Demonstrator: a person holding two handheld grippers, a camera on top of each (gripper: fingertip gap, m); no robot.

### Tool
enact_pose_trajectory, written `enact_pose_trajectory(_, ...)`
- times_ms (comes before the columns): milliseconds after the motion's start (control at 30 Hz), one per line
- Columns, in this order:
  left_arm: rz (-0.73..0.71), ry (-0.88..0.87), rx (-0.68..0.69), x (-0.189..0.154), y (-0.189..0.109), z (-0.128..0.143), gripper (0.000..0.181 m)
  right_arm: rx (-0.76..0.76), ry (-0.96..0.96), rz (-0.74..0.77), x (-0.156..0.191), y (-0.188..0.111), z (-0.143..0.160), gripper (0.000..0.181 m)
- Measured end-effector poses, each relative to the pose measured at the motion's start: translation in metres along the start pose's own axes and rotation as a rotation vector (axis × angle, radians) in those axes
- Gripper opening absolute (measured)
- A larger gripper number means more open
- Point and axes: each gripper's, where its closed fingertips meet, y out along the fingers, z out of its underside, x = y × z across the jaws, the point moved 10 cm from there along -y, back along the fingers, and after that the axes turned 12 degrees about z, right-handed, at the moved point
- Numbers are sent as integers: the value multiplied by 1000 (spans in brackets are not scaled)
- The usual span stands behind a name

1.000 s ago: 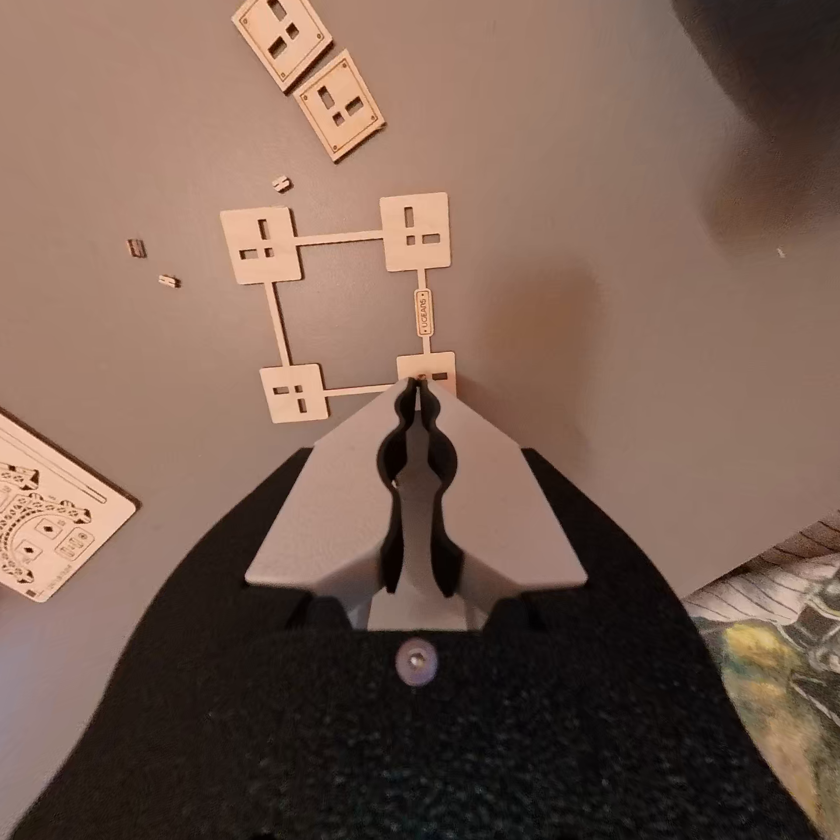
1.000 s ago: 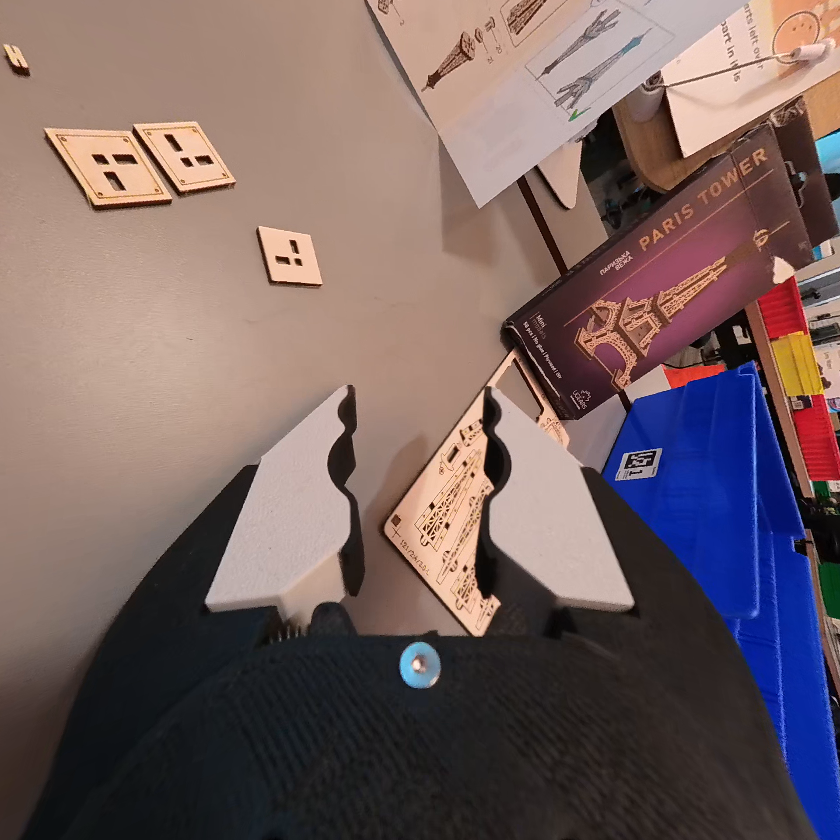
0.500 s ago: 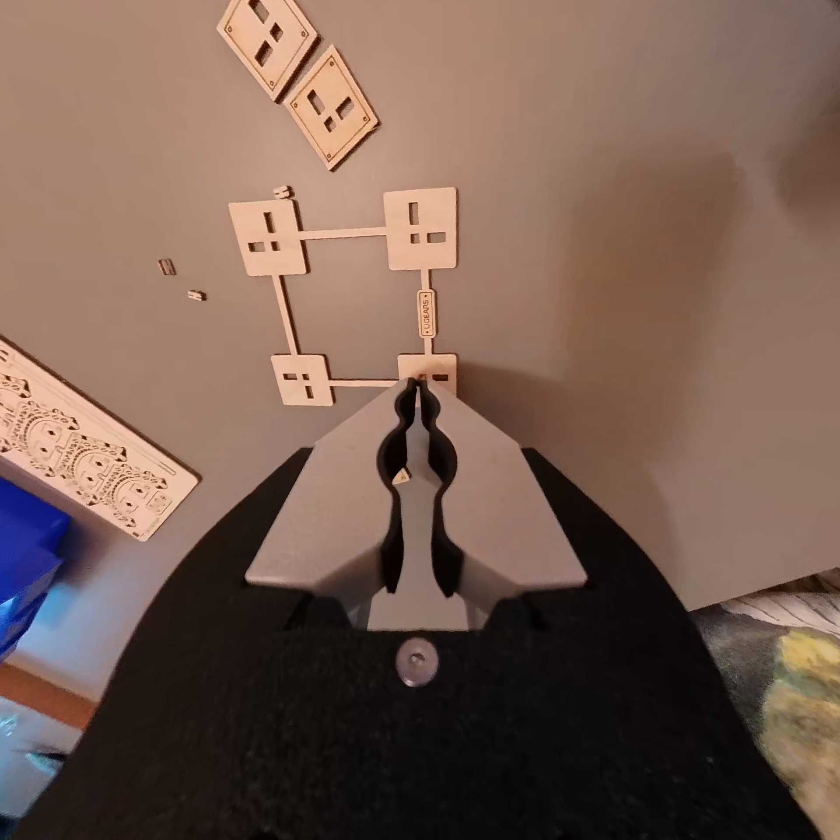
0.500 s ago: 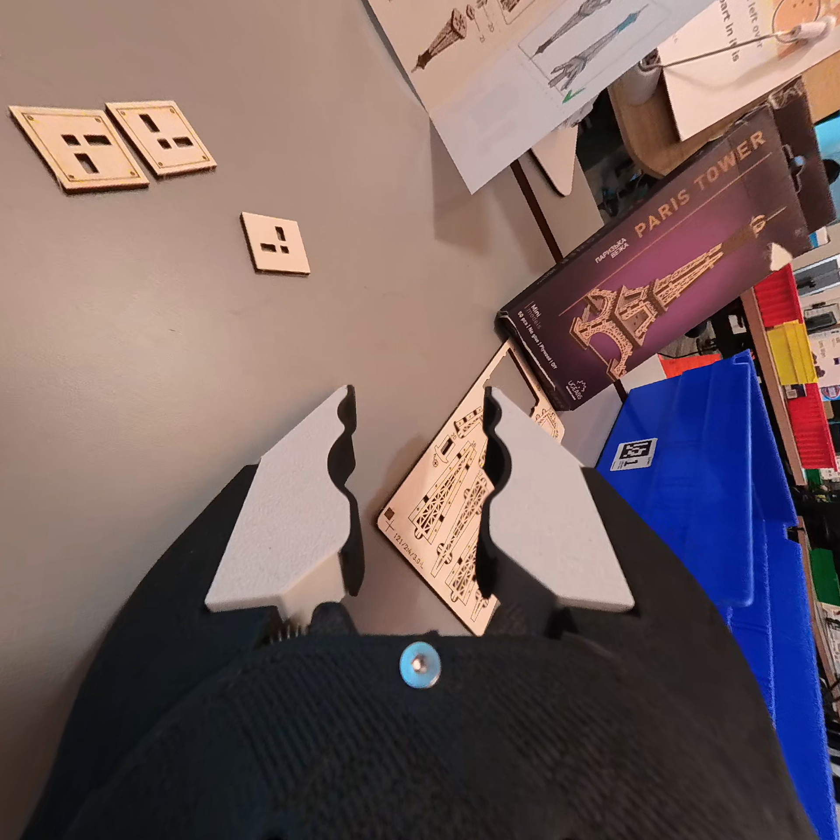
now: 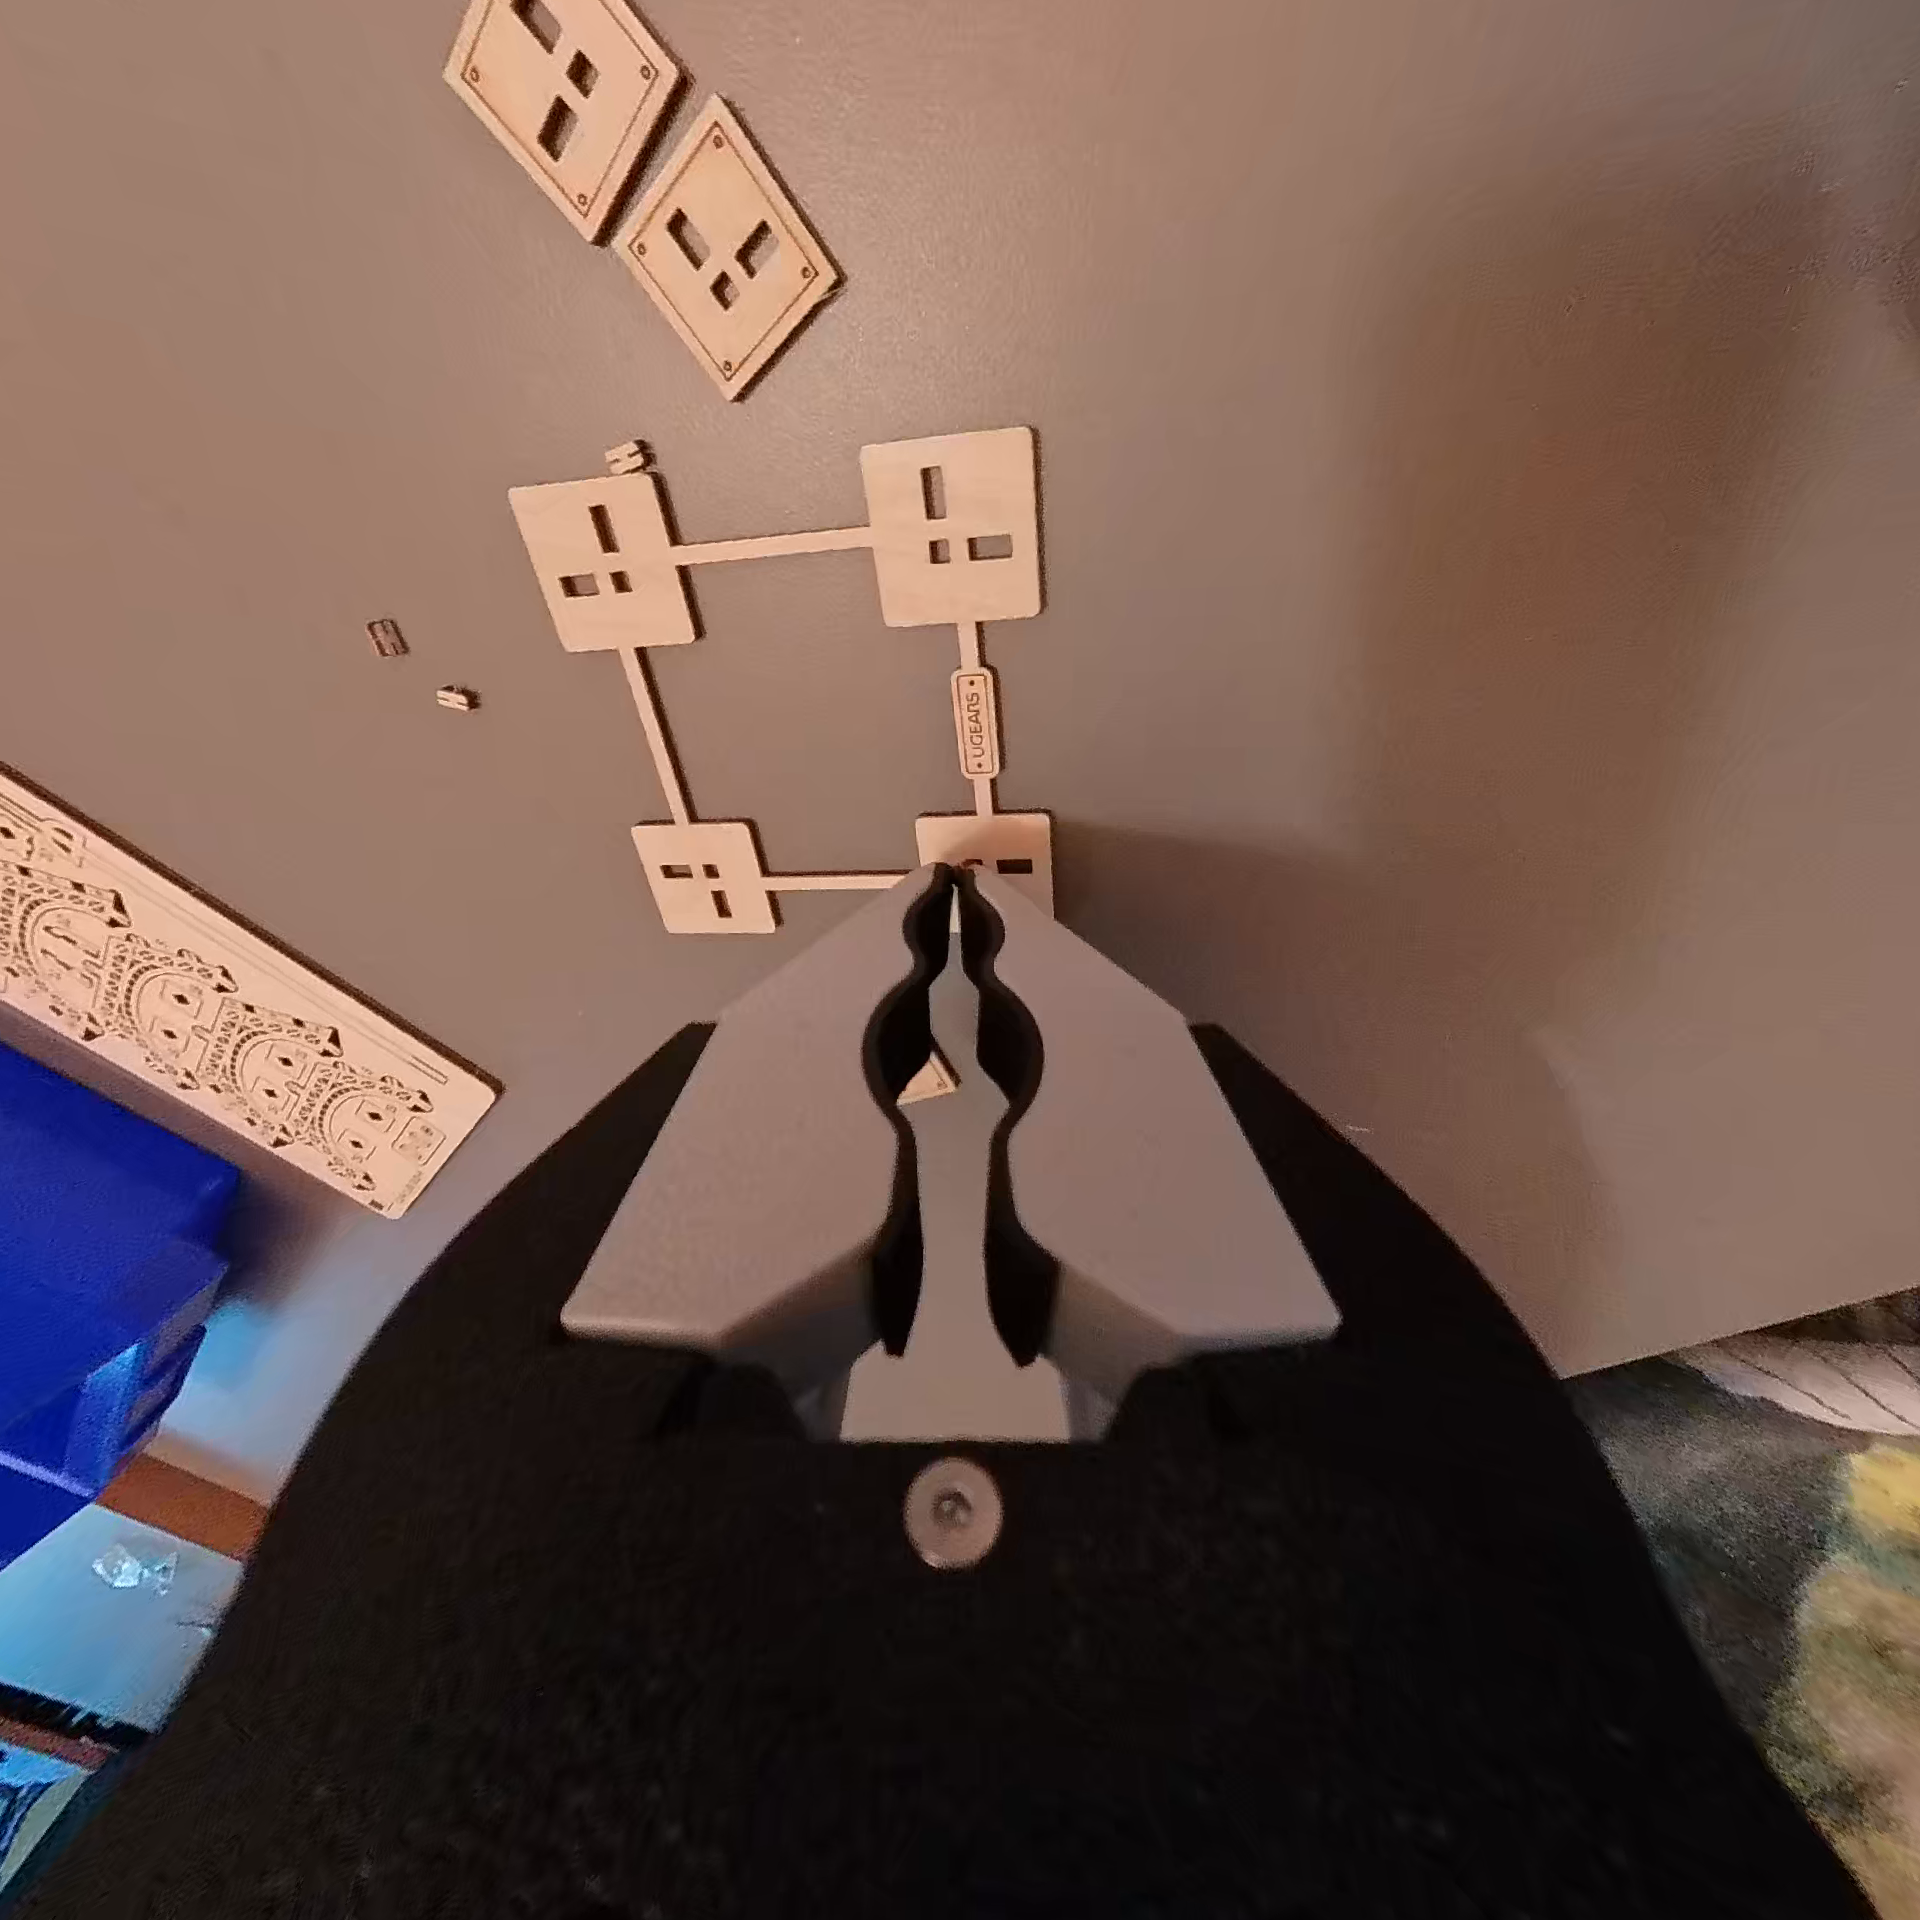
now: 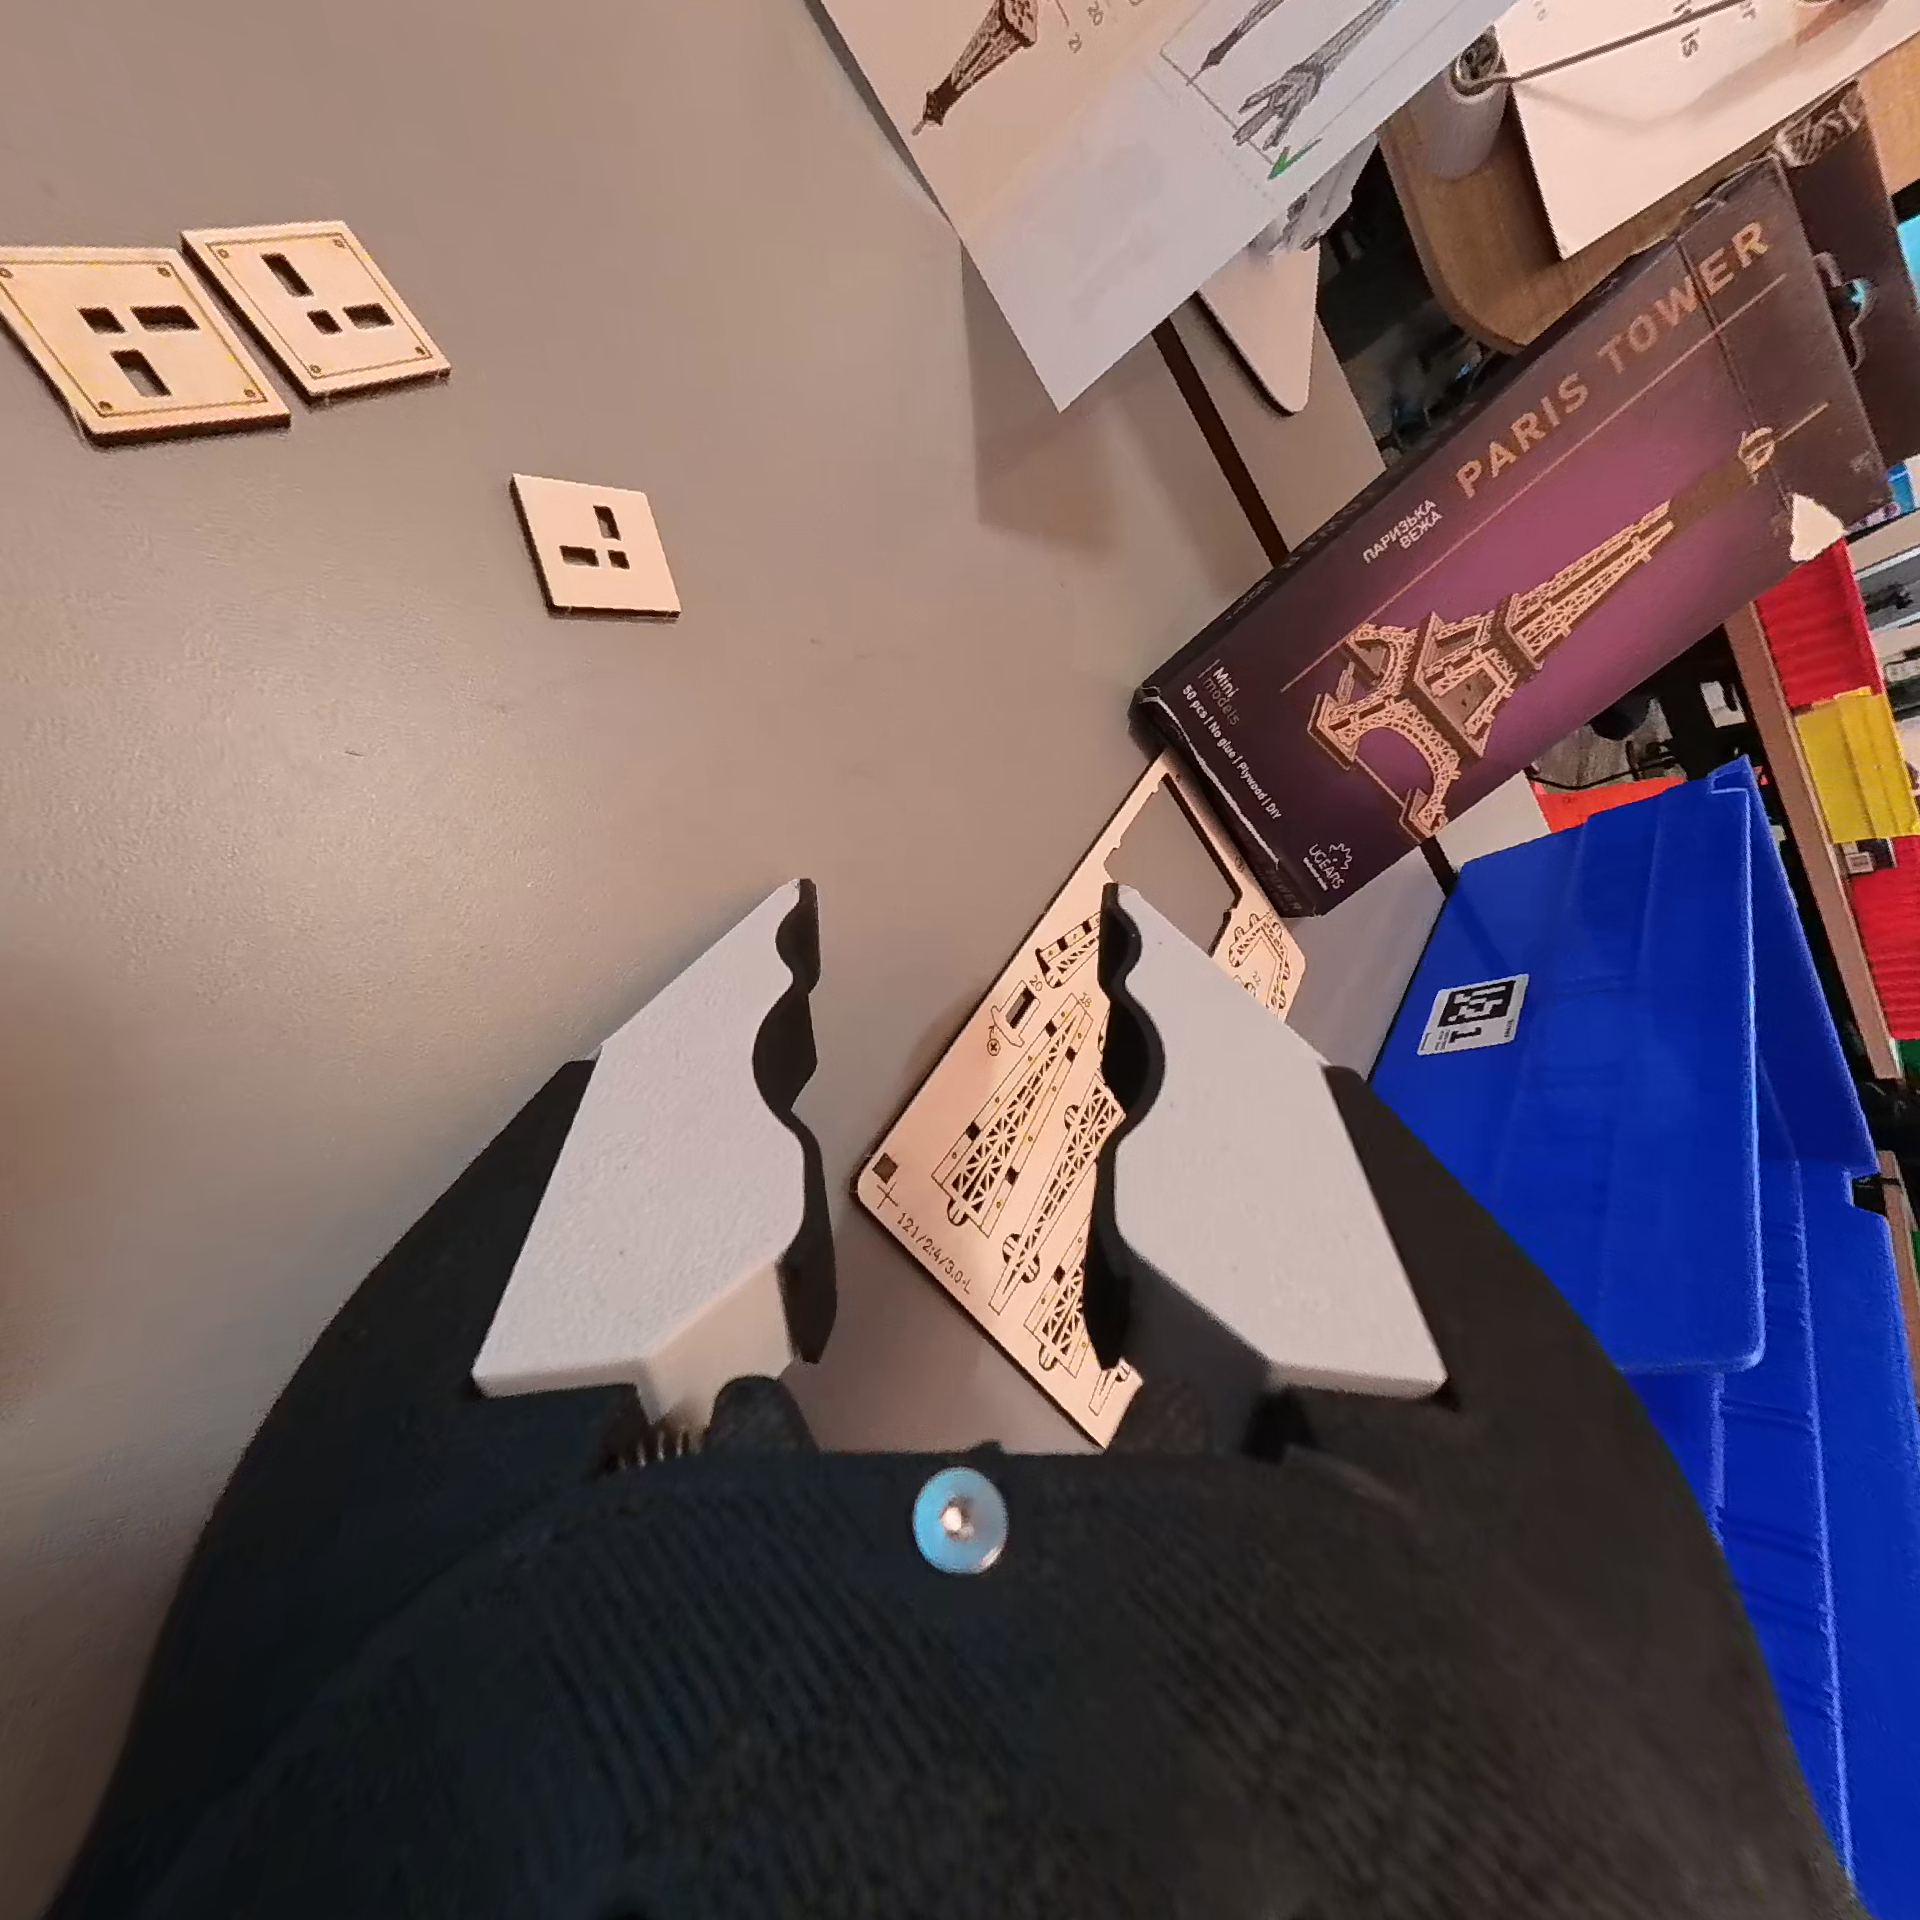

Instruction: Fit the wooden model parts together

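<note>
Wooden frame (image 5: 665, 727) of four slotted squares lies flat on grey worktop (image 5: 1351, 520), ahead of left hand-held gripper (image 5: 951, 883). Its jaws are pinched on the frame's nearest corner square. Two loose square plates (image 5: 644, 177) lie farther ahead-left. Right hand-held gripper (image 6: 956, 904) gapes wide, empty; part sheet (image 6: 1029, 1122) lies beneath, small square (image 6: 594, 548) ahead-left.

The left gripper (image 5: 954, 878) pointed down at the table, its fingertips pinched together on a thin pale piece. The right gripper (image 6: 956, 894) hung with its jaws spread apart, empty.
</note>
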Motion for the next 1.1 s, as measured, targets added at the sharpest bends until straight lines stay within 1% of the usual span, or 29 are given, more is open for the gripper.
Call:
enact_pose_trajectory(167,26,-6,-66,2,-1,6,0,-1,4,-2,0,0,0,53)
enact_pose_trajectory(233,31,18,-109,4,-4,11,0,-2,3,-3,0,0,0,53)
enact_pose_trajectory(333,20,123,-169,6,-13,22,0,-3,14,-14,0,0,0,52)
enact_pose_trajectory(433,9,284,-228,9,-16,32,0,-7,27,-28,0,0,0,53)
enact_pose_trajectory(467,-1,324,-270,10,-17,34,0,-9,32,-33,0,0,0,52)
enact_pose_trajectory(567,49,466,-467,12,-16,39,0,-7,42,-43,-2,0,1,53)
enact_pose_trajectory(633,52,570,-606,12,-15,45,0,-6,39,-52,-2,0,1,54)
enact_pose_trajectory(667,60,605,-652,11,-14,48,0,-6,41,-64,-2,-1,1,54)
enact_pose_trajectory(733,31,646,-755,10,-18,54,0,-24,66,-107,-4,-6,-3,57)
enact_pose_trajectory(767,12,673,-827,9,-23,56,0,-69,94,-130,-6,-10,-7,56)
enact_pose_trajectory(800,-10,687,-901,8,-29,58,0,-138,122,-171,-8,-16,-12,55)
enact_pose_trajectory(833,-30,694,-973,8,-36,60,0,-215,159,-247,-9,-22,-17,55)
enact_pose_trajectory(867,-42,699,-1036,7,-42,62,0,-298,223,-363,-11,-30,-22,55)
enact_pose_trajectory(933,-71,710,-1162,5,-55,65,0,-499,421,-696,-11,-45,-32,47)
enact_pose_trajectory(967,-86,716,-1227,2,-61,67,0,-583,526,-839,-11,-52,-37,44)
enact_pose_trajectory(1000,-98,715,-1279,0,-66,68,0,-654,605,-942,-11,-57,-43,40)
enact_pose_trajectory(1033,-108,720,-1321,-2,-70,69,0,-725,648,-1008,-9,-64,-49,37)
enact_pose_trajectory(1067,-126,725,-1368,-4,-73,71,0,-802,676,-1038,-7,-72,-54,34)
enact_pose_trajectory(1100,-155,722,-1414,-5,-76,72,0,-858,709,-1026,-6,-78,-59,30)
